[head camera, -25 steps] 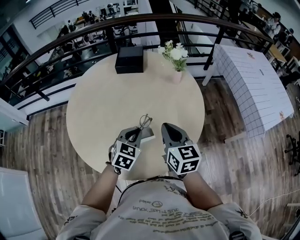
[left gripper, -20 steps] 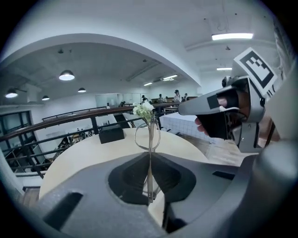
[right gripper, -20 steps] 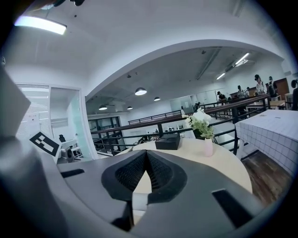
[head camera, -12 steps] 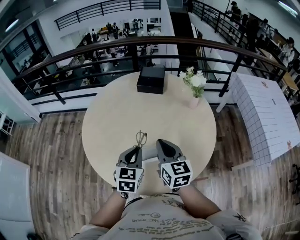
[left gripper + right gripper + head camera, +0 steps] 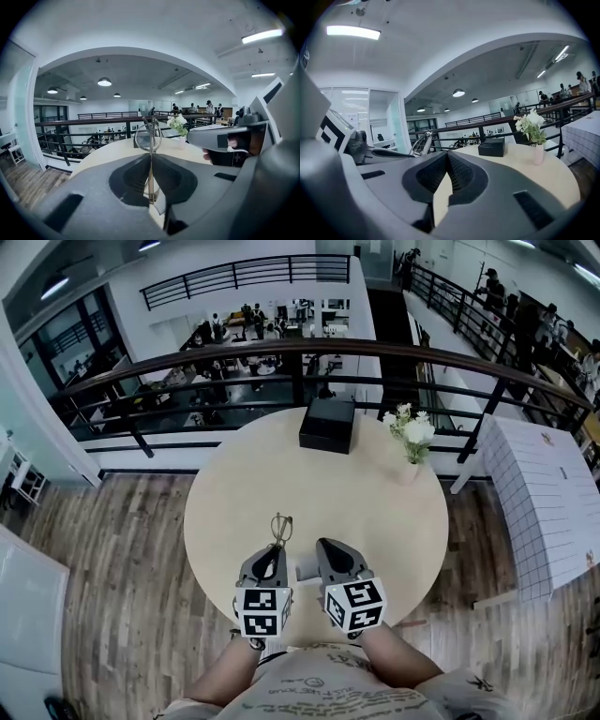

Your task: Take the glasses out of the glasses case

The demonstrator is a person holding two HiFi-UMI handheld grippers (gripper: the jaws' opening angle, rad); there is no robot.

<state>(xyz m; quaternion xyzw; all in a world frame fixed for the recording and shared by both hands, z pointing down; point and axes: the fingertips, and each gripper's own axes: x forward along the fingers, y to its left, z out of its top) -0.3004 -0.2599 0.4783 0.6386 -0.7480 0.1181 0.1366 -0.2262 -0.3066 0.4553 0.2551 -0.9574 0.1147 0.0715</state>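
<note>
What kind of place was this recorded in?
Probably a mezzanine in an open-plan office or campus building. A round table stands against a railing, beyond which people are gathered on a lower floor.

The right gripper (image 5: 447, 153) fills the lower part of its own view, its two dark jaws closed tip to tip with nothing caught between them. To its left lies the grey left gripper (image 5: 410, 153), with a pair of wire-framed glasses (image 5: 421, 142) standing tilted at its tip. Beyond the jaws spreads a pale round table (image 5: 518, 160), bearing a black box (image 5: 491, 147) at its far edge and white flowers (image 5: 529, 124) in a pale vase (image 5: 538, 153) to the right, with a dark railing (image 5: 487, 122) behind.
</note>
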